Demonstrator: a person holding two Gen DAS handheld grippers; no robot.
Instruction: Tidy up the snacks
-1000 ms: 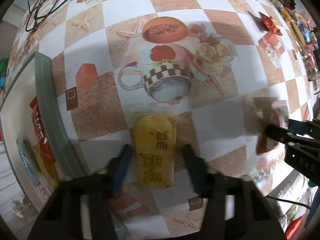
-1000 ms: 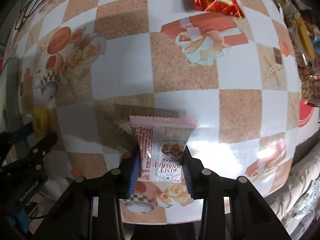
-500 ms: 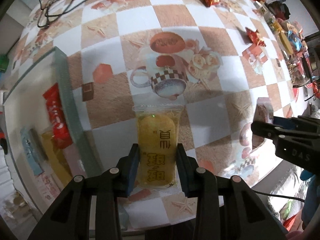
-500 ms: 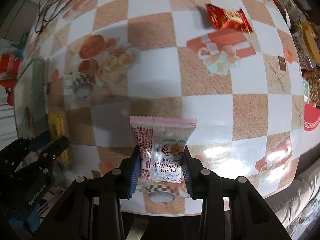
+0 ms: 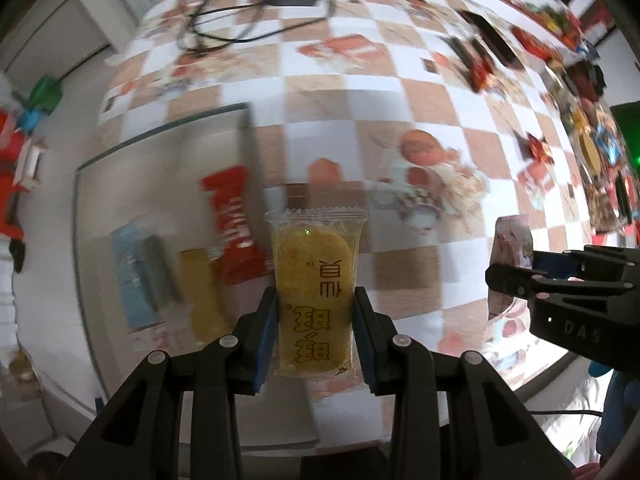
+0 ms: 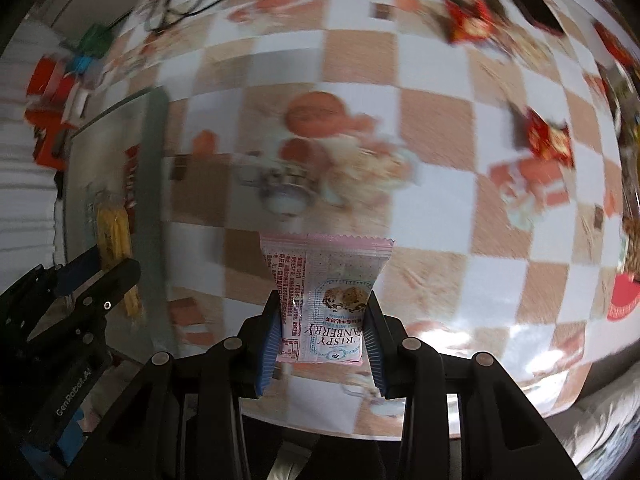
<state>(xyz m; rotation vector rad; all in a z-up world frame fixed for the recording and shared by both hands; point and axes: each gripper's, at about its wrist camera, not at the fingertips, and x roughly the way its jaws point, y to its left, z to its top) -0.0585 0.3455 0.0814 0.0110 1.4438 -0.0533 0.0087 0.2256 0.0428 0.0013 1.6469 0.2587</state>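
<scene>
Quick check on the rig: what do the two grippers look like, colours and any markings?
Both are matte black plastic with silver screw heads and ribbed blue finger pads. The left gripper carries white "GenRobot.AI" lettering on its side, the right gripper "DAS". A black cable trails below the right one.

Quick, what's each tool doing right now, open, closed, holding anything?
Left tool: closed on the yellow snack packet.
Right tool: closed on the pink cranberry snack packet.

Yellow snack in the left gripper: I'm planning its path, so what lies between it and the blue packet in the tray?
In the left wrist view, a red packet and a yellow packet lie between the yellow snack and the blue packet.
</scene>
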